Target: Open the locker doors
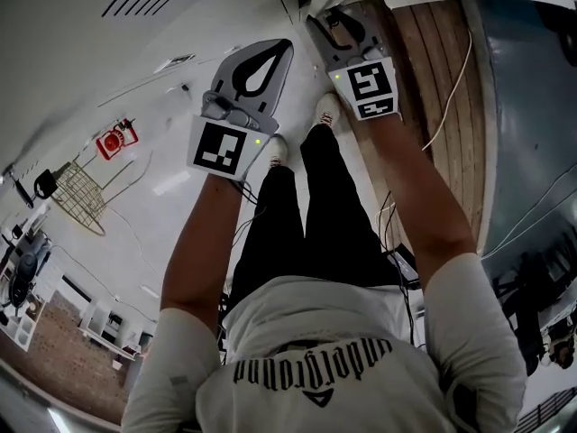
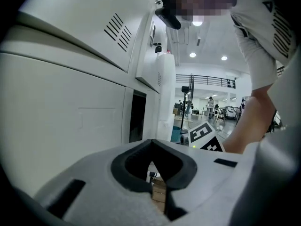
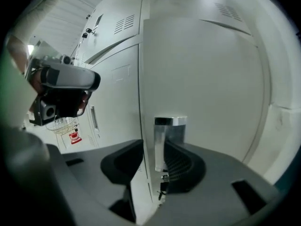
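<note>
Between the jaws of the right gripper (image 3: 155, 149), a handle (image 3: 165, 142): upright, short, bright metal, square-topped, set at the left edge of a door (image 3: 207, 79). Jaws wide, one on each side of it. Right pad (image 3: 186, 166) touching or just beside the handle, left pad (image 3: 123, 161) clear of it, with the door's edge running down through the gap. Not clamped.

Door pale grey-white, plain and smooth, with slanted vents (image 3: 229, 12) near its top. Flush shut or slightly ajar: cannot tell. To its left, a neighbour door (image 3: 115, 84) of the same colour, with vents up high and a narrow vertical slot (image 3: 94, 117) at mid height.

In the head view, both arms stretched out ahead. Right gripper up against the locker front, close to a wood floor (image 1: 433, 70). Left gripper (image 1: 278, 52) beside it, apart from the handle.

Left jaws closed tip to tip in a teardrop loop, with nothing inside and only floor seen through it. Pointed along a row of lockers (image 2: 61, 102) on its left, vents above, a dark open gap (image 2: 138, 117) farther on.
</note>
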Tool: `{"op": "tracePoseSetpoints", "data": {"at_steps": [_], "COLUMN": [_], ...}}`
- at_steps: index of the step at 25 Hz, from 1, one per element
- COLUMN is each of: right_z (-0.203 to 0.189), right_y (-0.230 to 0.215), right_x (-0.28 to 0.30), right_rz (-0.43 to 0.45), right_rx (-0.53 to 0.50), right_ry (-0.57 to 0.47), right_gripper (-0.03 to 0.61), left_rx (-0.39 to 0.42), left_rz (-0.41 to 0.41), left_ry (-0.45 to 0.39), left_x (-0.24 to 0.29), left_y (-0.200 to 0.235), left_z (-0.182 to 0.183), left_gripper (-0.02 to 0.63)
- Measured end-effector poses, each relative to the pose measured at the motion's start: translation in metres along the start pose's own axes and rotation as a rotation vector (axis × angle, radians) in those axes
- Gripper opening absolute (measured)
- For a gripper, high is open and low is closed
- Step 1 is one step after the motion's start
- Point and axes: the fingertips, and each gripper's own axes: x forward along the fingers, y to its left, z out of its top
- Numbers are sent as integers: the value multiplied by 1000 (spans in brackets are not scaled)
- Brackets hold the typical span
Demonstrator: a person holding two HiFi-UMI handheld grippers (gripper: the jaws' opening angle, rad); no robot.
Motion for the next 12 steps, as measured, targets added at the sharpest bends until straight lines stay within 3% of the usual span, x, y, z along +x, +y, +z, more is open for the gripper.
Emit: {"op": "tracePoseSetpoints", "data": {"at_steps": [6, 12], "right_z": [-16, -38], "right_y": [-5, -10], "right_x": [-42, -84], "right_rz": [-90, -79], "right_rx": [62, 71], "right_ry": [3, 63], "right_gripper": [126, 135], "left_rx": [9, 15], "left_rz": [-58, -133], "left_ry": [13, 42], "left_x": [6, 22], "left_y": [-25, -55], "left_z": [1, -3], "left_gripper": [8, 8]}}
